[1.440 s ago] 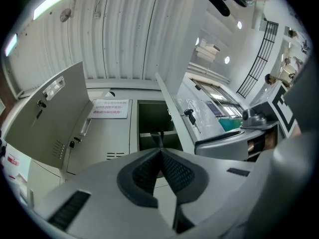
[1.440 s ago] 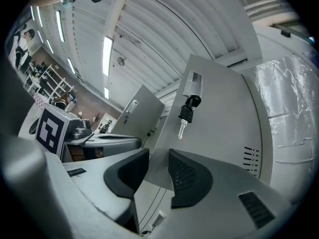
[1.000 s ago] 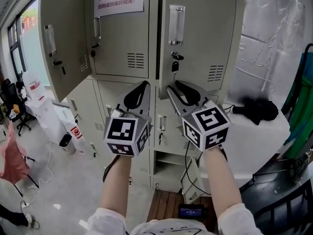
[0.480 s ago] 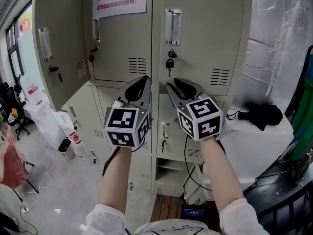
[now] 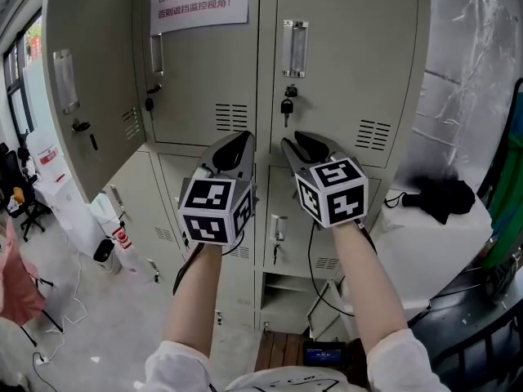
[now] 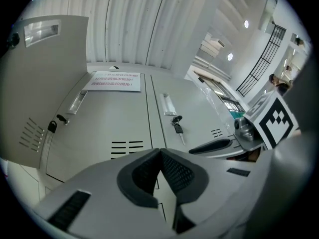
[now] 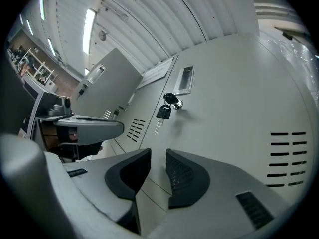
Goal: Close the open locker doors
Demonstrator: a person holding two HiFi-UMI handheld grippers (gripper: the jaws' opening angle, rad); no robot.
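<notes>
The open locker door (image 5: 86,88) hung up and left of the left gripper (image 5: 241,140), whose empty jaws were pressed together. Its free edge stood well apart from them. The right gripper (image 5: 298,142), jaws spread and empty, faced a shut keyed door (image 5: 351,64).

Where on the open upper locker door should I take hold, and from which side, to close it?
Take the open door at its free vertical edge, beside the recessed handle, where leverage is probably greatest. Its outer face is turned toward you, so come from the front. A push there with the shut left tool may be enough.
</notes>
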